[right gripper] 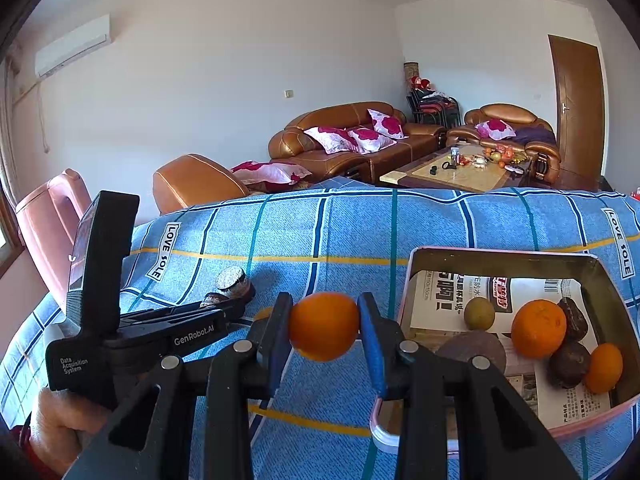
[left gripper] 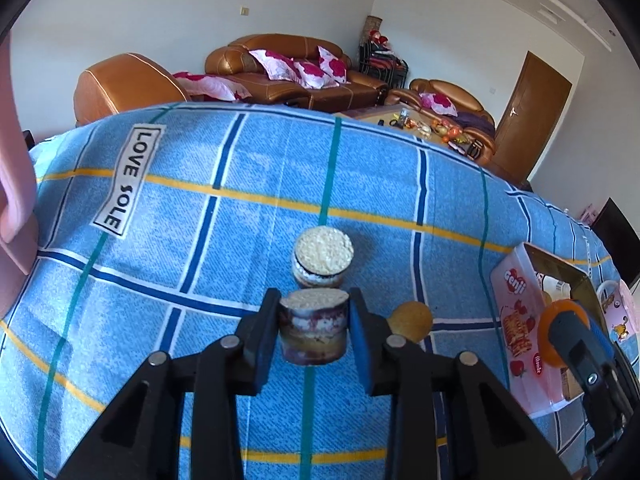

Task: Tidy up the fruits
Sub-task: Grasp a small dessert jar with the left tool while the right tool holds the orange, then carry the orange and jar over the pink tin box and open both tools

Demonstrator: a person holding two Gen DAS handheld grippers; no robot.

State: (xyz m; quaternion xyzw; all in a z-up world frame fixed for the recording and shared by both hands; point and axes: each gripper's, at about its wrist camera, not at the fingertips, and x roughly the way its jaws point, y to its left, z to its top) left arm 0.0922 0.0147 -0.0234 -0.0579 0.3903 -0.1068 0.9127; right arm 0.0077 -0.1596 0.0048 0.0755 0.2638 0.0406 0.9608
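Two grippers are each pinching something. The left gripper (left gripper: 313,320) is squeezing a layered cake cylinder (left gripper: 313,330). The right gripper (right gripper: 325,326) is clamping an orange (right gripper: 324,326) beside the pink box (right gripper: 404,292).

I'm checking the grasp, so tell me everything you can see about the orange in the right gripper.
The orange is round, bright orange, smooth and slightly glossy, seemingly whole. The right gripper clamps it at both sides between blue-padded fingers, lifted above the blue plaid cloth, just left of the pink box of fruit. Only the pads touch it.
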